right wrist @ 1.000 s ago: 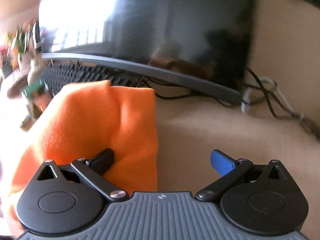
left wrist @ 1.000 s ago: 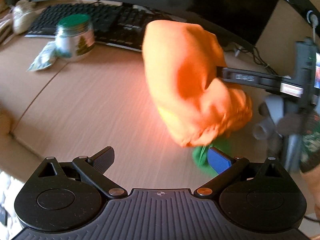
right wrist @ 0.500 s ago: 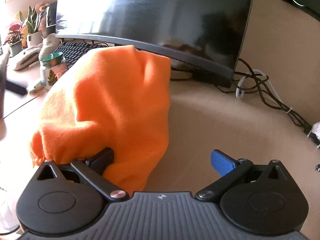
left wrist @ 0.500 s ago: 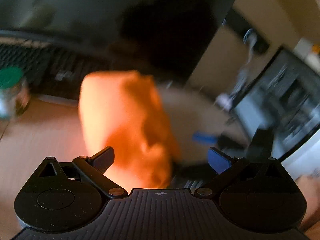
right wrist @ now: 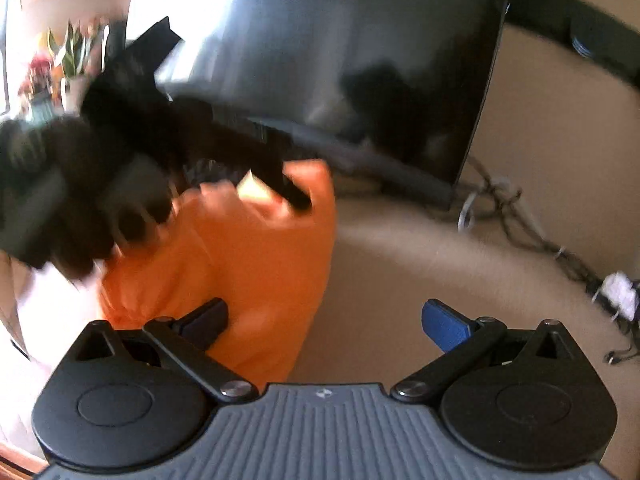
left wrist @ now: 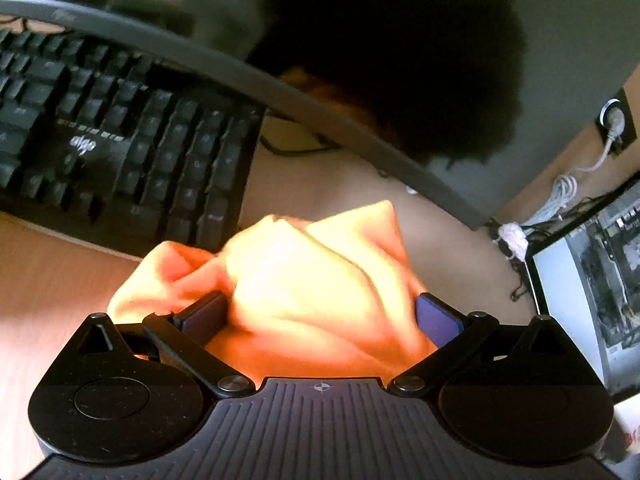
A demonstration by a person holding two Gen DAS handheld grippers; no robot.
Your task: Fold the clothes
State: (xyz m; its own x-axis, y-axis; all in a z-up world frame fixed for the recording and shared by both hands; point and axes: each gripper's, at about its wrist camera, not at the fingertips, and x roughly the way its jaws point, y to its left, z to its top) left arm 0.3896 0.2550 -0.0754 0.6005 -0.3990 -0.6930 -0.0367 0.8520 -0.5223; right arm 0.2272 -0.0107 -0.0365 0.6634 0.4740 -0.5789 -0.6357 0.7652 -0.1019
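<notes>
An orange cloth is bunched up on the wooden desk, close in front of the left wrist camera. My left gripper is open, and the cloth bulges between its two wide-spread fingers. In the right wrist view the orange cloth stands in a heap at the left. My right gripper is open too, its left finger against the cloth's lower edge and its blue pad over bare desk. The left gripper shows there as a black blur, with one finger at the top of the cloth.
A black keyboard lies behind the cloth to the left. A large dark monitor stands at the back, with tangled cables to its right. A second screen is at the far right, and potted plants at the far left.
My left gripper has swung in over the orange cloth, which now sits between its fingers. The cloth has dropped lower and bunched up. The right gripper stays open beside it.
</notes>
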